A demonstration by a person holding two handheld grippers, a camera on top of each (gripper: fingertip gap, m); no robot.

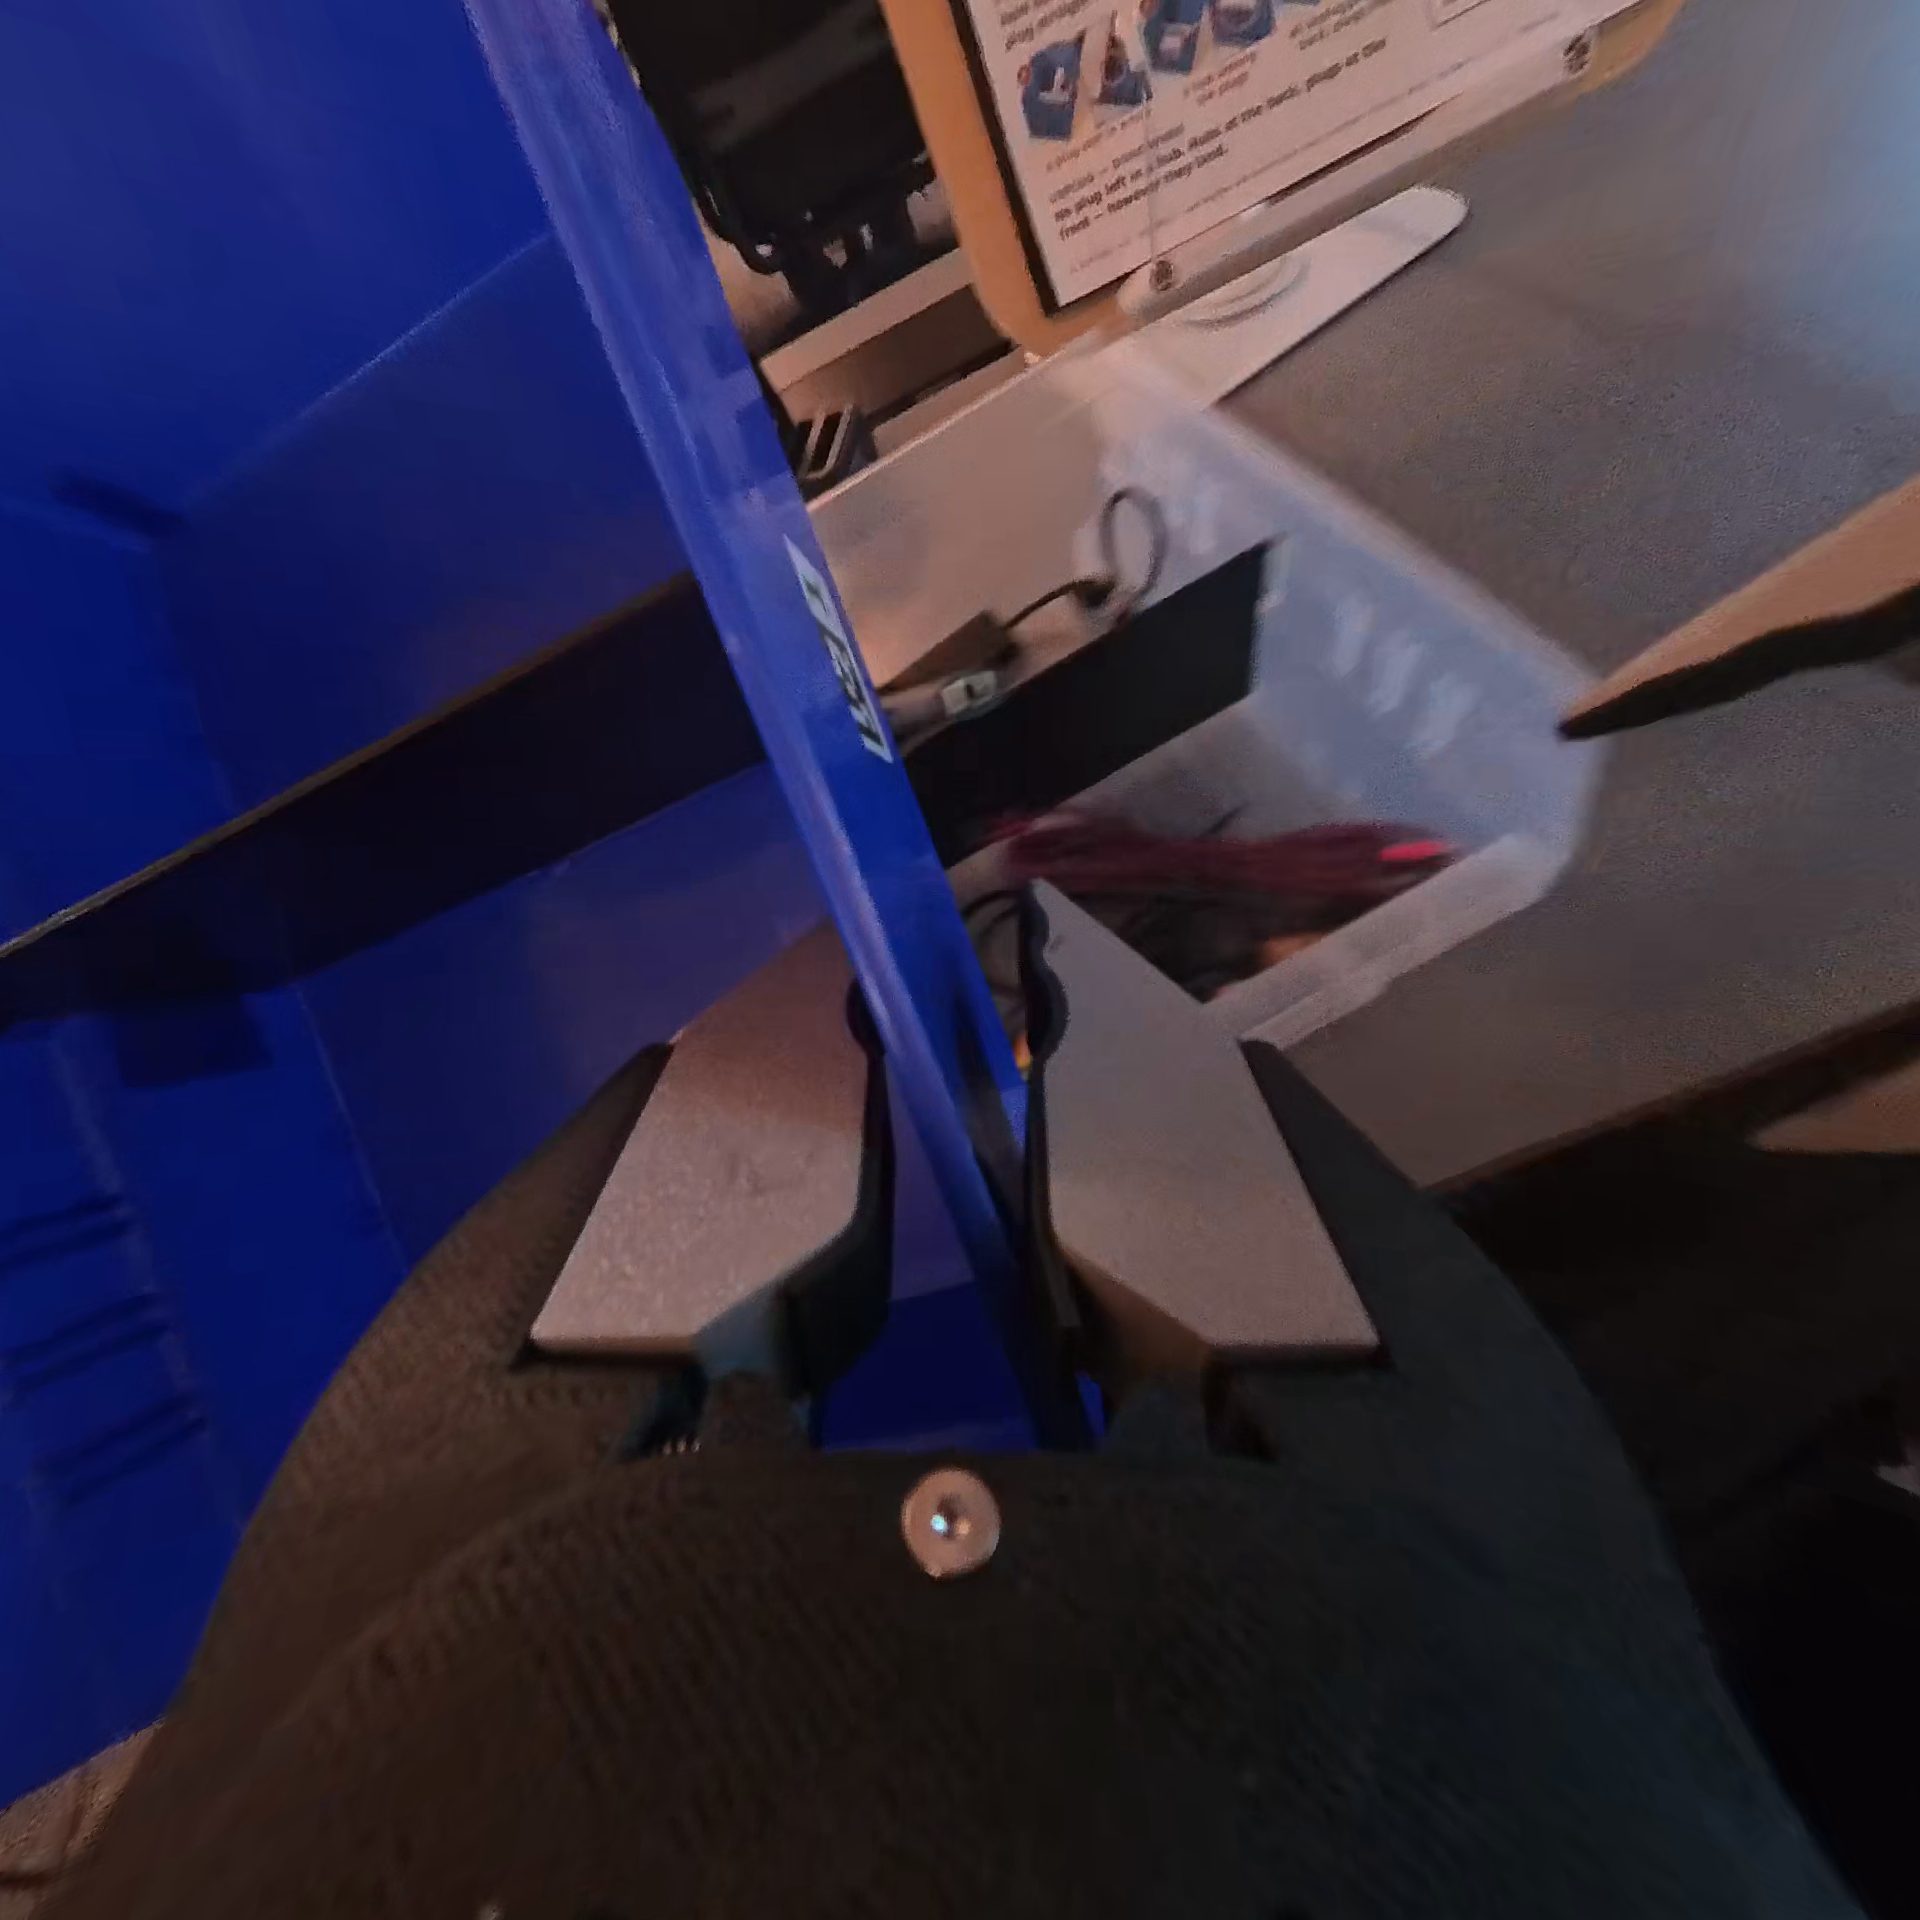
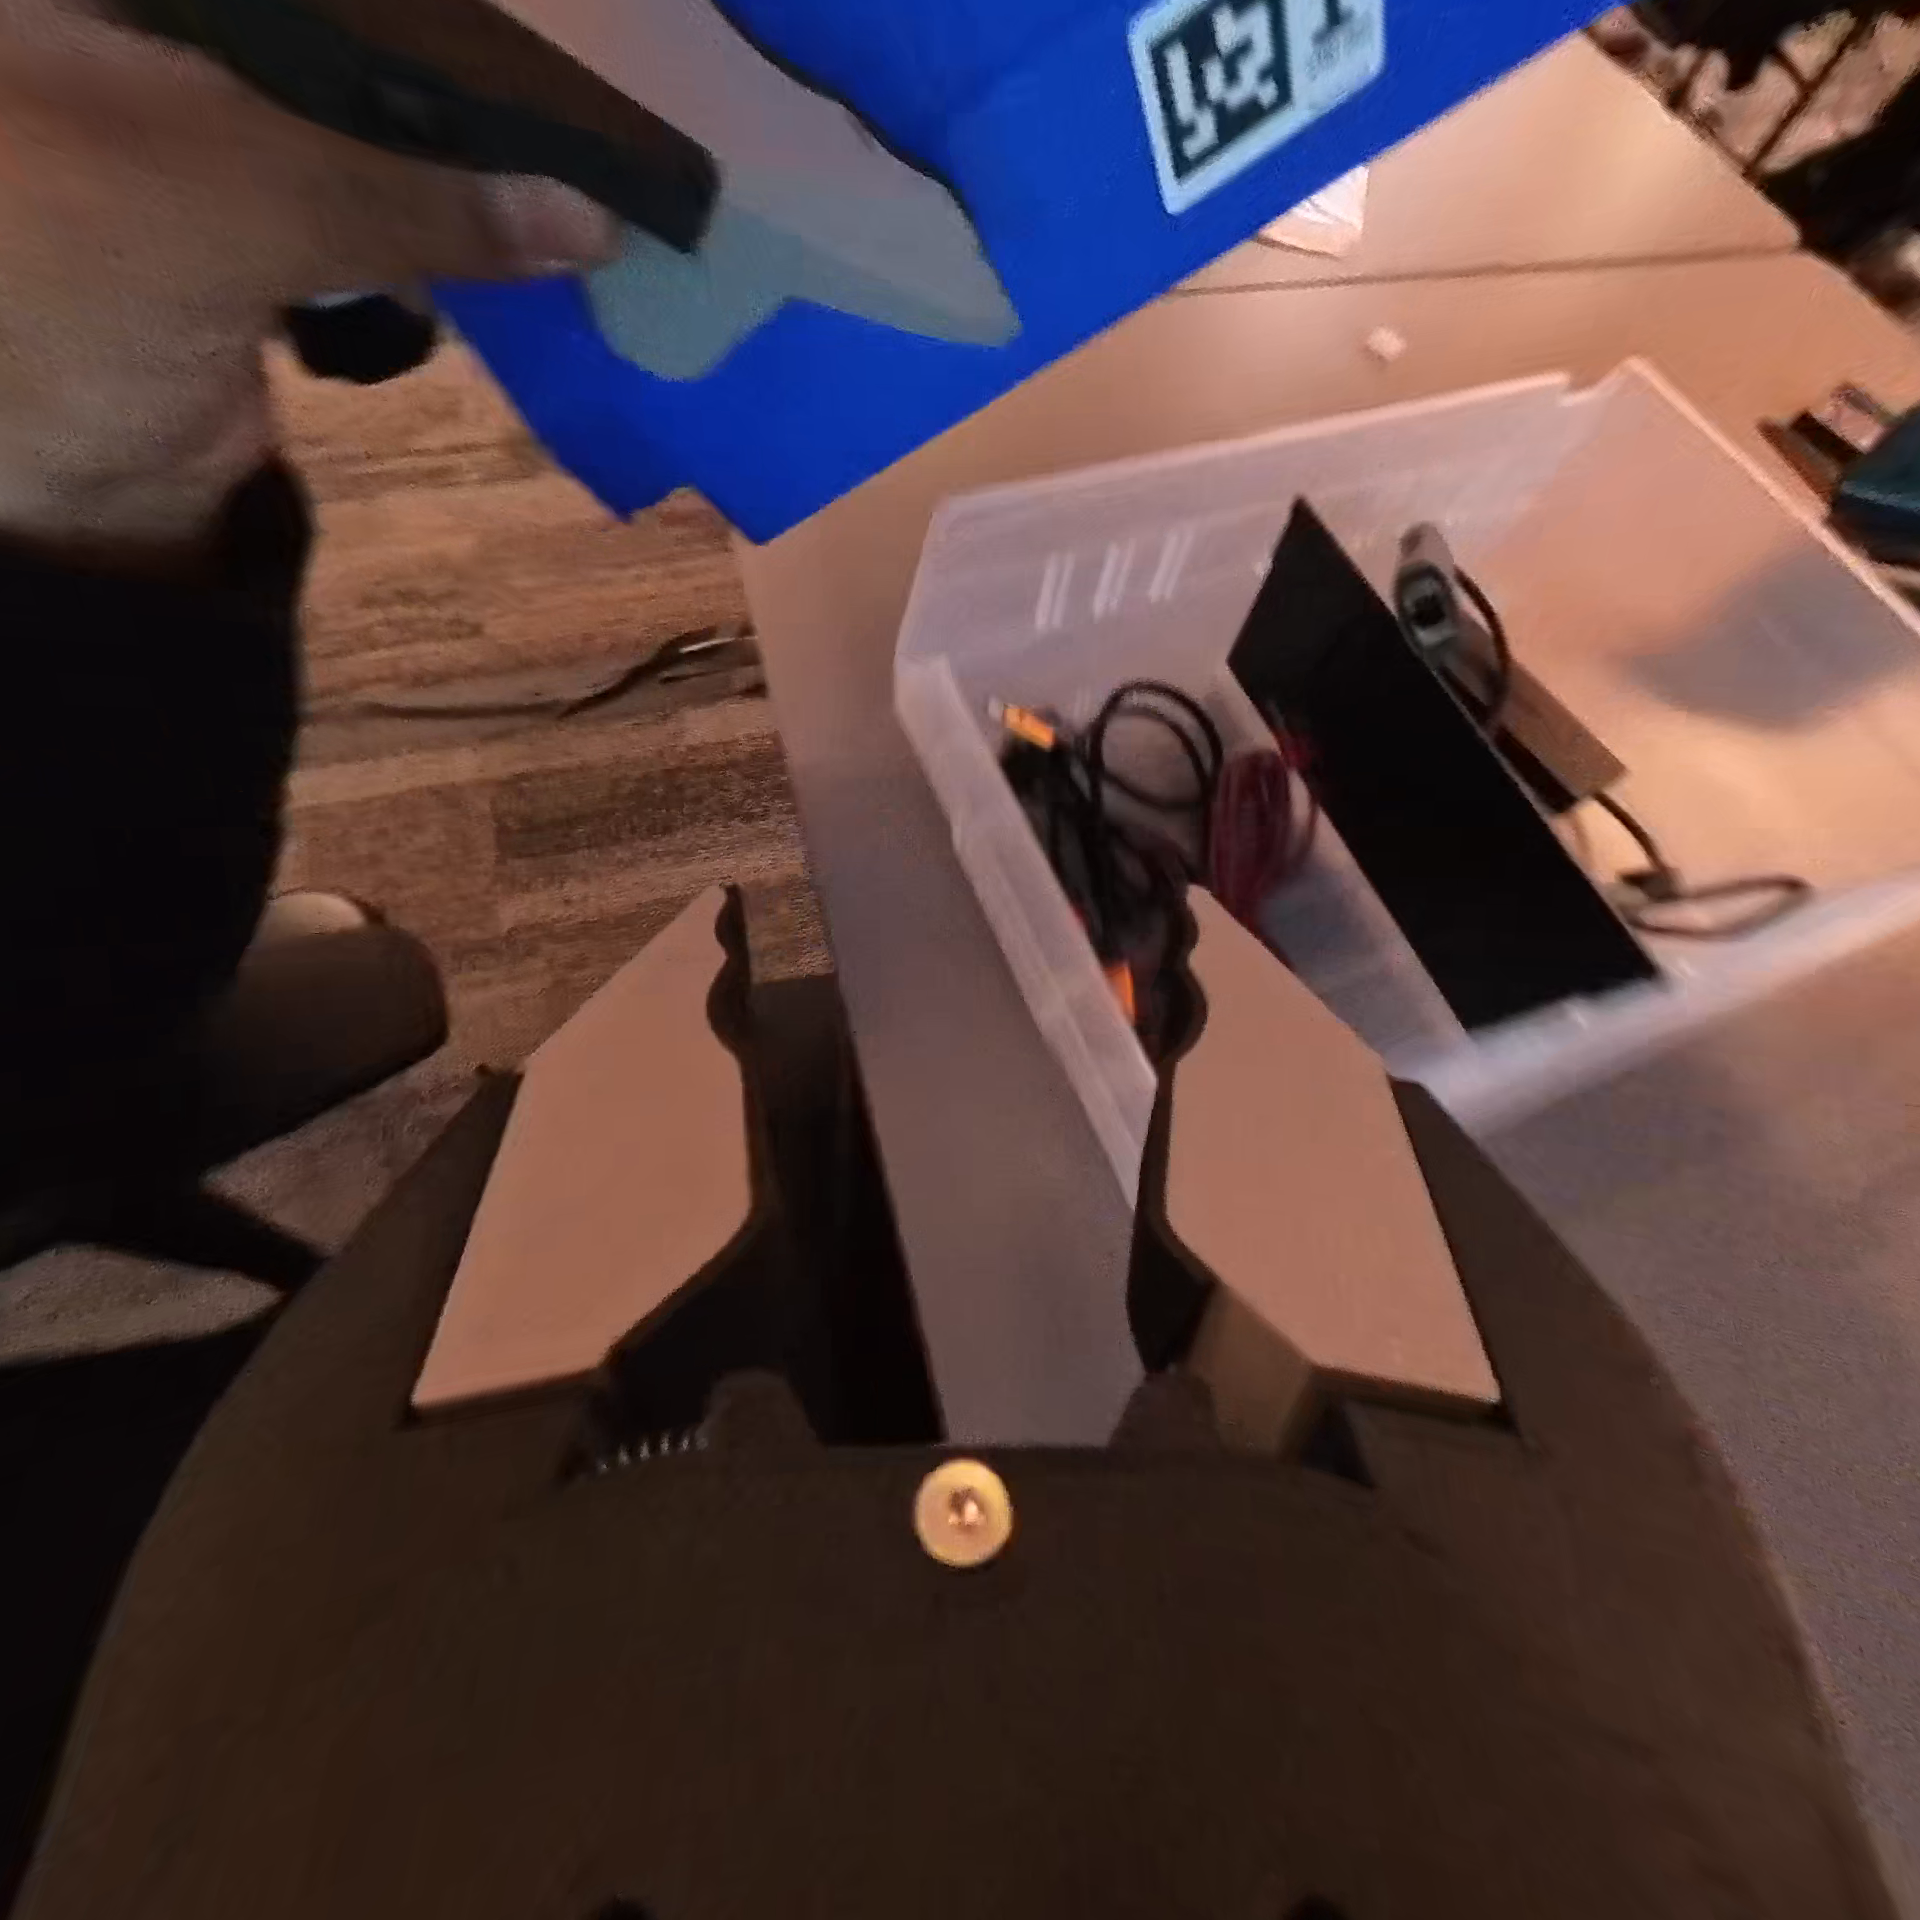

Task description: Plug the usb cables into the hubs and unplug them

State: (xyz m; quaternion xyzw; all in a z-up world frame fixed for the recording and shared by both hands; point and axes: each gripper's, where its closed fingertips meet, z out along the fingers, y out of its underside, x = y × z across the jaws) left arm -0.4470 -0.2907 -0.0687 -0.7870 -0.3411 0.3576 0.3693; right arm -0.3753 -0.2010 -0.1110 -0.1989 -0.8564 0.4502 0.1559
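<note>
My left hand-held gripper (image 1: 951, 997) pinches the blue lid (image 1: 312, 520) aloft, my right hand-held gripper (image 2: 961, 925) gapes empty above the cables (image 2: 1132, 790) and hub (image 2: 1538, 727) in the clear bin (image 2: 935, 665); I judge the thin lid could slip.

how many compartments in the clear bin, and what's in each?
2, split by a black divider in the clear bin. The nearer one holds tangled black and red cables; the farther one holds a hub with its cord. More may be hidden behind the divider.
</note>
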